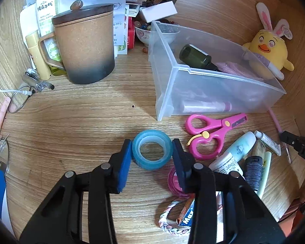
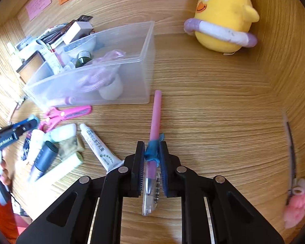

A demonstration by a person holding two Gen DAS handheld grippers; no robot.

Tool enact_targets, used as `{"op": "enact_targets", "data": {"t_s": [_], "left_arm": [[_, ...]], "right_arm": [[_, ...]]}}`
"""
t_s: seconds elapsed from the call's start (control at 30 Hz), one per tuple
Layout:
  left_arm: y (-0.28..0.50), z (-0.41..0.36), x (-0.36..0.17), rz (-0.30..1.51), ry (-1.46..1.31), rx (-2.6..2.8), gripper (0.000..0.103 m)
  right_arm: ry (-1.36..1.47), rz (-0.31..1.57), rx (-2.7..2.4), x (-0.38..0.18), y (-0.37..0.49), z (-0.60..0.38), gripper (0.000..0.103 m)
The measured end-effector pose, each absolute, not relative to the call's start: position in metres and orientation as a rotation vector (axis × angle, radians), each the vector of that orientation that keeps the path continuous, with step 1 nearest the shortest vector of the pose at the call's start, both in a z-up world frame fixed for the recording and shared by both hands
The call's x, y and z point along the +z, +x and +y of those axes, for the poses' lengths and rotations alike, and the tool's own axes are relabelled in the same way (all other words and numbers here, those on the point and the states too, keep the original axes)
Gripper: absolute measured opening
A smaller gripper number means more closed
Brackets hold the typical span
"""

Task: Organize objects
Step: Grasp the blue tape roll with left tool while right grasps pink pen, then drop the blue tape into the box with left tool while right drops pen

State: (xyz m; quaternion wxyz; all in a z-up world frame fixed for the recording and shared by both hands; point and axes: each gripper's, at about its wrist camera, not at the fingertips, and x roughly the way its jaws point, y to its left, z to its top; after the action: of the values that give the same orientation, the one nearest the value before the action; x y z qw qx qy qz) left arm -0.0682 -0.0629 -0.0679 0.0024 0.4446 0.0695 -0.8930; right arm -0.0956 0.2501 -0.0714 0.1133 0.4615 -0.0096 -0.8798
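- One blue tape roll (image 1: 152, 152) lying flat on the wooden tabletop (image 1: 81, 122), set between the two blue pads of the left gripper (image 1: 152, 155); pads close on either side, contact not clear enough to tell, so no firm grip seen.
- One pink pen (image 2: 155, 120) with a clear lower barrel and a blue wrap at its middle, clenched by the right gripper (image 2: 151, 158), pink end pointing away toward the bin.
- One clear plastic bin (image 1: 213, 85) beyond the tape roll, holding one dark green bottle (image 1: 195, 58), a pink pouch and a pink tube.
- One pair of pink scissors (image 1: 209, 134) just in front of the bin, right of the tape roll.
- A cluster of tubes and sticks (image 1: 244, 158) beside the scissors.
- One pink tape roll (image 1: 174, 181) and one braided bracelet (image 1: 168, 221) near the left gripper's right finger.
- One brown lidded mug (image 1: 85, 44) well left of the bin.
- One yellow plush chick (image 2: 221, 16) at the far right.
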Motion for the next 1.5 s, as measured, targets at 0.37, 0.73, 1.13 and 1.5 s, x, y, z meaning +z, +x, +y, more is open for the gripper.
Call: {"op": "enact_targets", "data": {"t_s": [0.37, 0.73, 1.13, 1.5], "left_arm": [[-0.060, -0.062, -0.036, 0.251, 1.267, -2.864, 0.039], [-0.068, -0.045, 0.018, 0.243, 1.081, -2.992, 0.039], [-0.102, -0.032, 0.038, 0.245, 1.035, -3.037, 0.039], [-0.137, -0.025, 0.014, 0.219, 1.191, -2.999, 0.039]], "right_arm": [[1.195, -0.073, -2.682, -0.033, -0.081, 0.262, 0.013], [0.952, -0.134, -2.720, 0.023, -0.082, 0.255, 0.013], [0.852, -0.113, -2.675, 0.047, -0.123, 0.224, 0.013], [0.959, -0.039, -2.614, 0.034, -0.181, 0.200, 0.013]]}}
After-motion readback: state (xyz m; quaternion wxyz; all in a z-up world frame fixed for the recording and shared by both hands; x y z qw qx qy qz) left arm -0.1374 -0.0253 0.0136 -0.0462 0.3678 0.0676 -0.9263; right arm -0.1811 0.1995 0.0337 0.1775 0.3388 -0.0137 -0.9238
